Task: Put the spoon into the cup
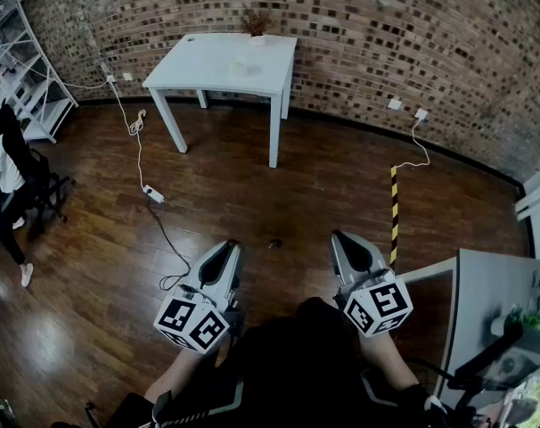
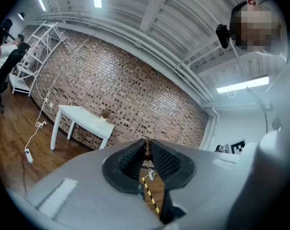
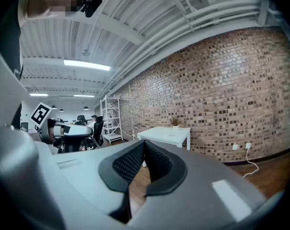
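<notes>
No spoon or cup is clear in any view. A white table (image 1: 221, 65) stands far off against the brick wall, with a small pale object (image 1: 240, 64) on it that is too small to identify. The same table shows in the left gripper view (image 2: 83, 116) and the right gripper view (image 3: 166, 134). Both grippers are held low, close to the person's body and pointing roughly level toward that table. My left gripper (image 1: 231, 247) has its fingertips together with nothing between them. My right gripper (image 1: 339, 238) is likewise shut and empty.
Dark wood floor lies between me and the table. A cable and power strip (image 1: 154, 194) trail across it on the left, and a yellow-black tape strip (image 1: 395, 212) marks it on the right. A person sits by a white shelf rack (image 1: 25, 78) at far left. A grey desk (image 1: 493, 306) is at right.
</notes>
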Available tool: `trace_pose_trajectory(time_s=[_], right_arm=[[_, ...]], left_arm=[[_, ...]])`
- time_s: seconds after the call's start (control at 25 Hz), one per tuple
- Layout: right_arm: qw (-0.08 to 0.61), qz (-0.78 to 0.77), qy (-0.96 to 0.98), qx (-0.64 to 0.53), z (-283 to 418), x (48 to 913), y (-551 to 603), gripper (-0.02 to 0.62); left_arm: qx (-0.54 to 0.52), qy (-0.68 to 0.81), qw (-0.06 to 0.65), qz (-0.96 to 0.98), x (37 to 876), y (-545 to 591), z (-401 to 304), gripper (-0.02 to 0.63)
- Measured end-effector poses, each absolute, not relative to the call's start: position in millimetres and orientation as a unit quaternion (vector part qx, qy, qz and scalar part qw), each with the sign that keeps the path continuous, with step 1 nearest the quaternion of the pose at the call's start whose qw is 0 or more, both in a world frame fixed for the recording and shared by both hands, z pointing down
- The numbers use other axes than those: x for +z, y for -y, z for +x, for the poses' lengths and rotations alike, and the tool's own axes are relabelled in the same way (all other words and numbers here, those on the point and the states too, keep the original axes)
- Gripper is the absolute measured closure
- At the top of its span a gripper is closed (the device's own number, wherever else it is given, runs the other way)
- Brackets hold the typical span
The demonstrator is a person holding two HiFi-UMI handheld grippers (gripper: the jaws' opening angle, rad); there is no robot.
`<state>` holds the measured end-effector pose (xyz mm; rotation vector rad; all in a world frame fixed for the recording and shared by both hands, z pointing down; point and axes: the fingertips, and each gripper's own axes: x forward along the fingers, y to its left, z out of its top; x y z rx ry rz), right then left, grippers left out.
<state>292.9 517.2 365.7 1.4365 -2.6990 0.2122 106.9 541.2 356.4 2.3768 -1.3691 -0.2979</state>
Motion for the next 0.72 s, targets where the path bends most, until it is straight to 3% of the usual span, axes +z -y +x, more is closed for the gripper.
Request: trace_pose_trajectory(time_s=[0.72], right_arm=[[0.028, 0.418, 0.904, 0.088, 297, 368, -352, 0.589]], left_arm=[[-0.090, 0.518, 0.188, 0.830, 347, -379, 125, 0.571]])
